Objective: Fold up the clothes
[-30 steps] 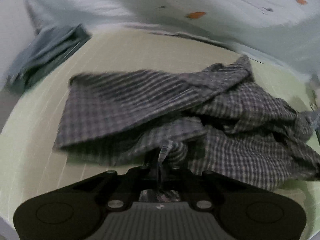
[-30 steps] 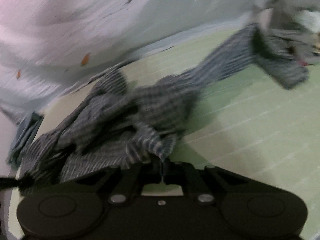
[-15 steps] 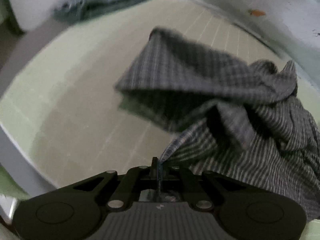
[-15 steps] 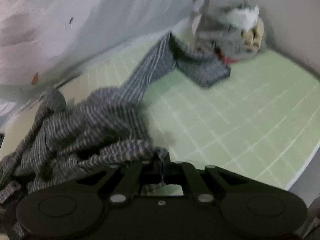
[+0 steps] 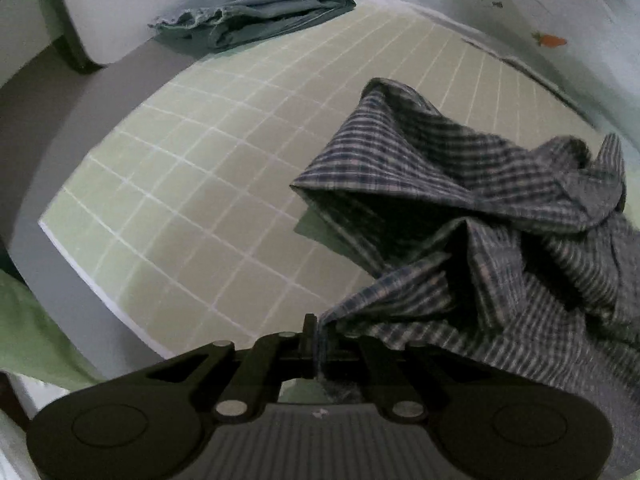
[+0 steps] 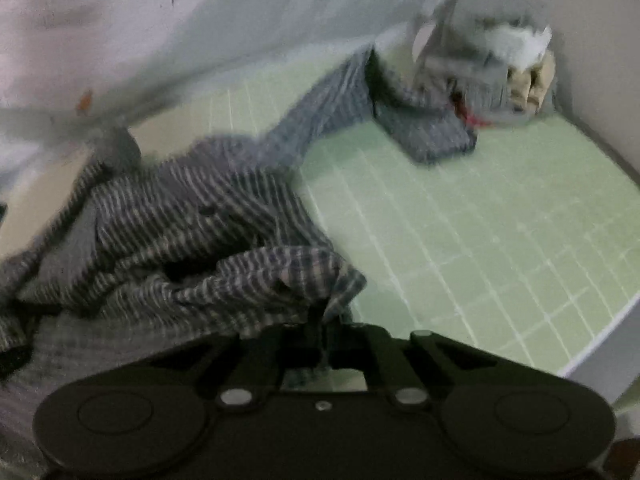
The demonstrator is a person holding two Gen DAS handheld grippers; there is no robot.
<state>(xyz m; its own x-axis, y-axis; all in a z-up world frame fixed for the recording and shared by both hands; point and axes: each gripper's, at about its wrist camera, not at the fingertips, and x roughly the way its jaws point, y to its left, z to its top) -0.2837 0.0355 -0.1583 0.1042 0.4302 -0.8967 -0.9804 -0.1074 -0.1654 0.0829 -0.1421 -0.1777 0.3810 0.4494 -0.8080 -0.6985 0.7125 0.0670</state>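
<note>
The checked shirt (image 5: 460,200) looks thin, soft and light, lying bunched at the right of the green counter (image 5: 200,184). The left tool (image 5: 318,338) pinches a hem corner while its jaws are opening; the right tool (image 6: 322,332) clamps another edge, its jaws closing. A grip on hems or seams seems the best hold.

light: dim, soft shadows | blur: right wrist view smeared (left sharper) | edges: fisheye curve, dark corners
</note>
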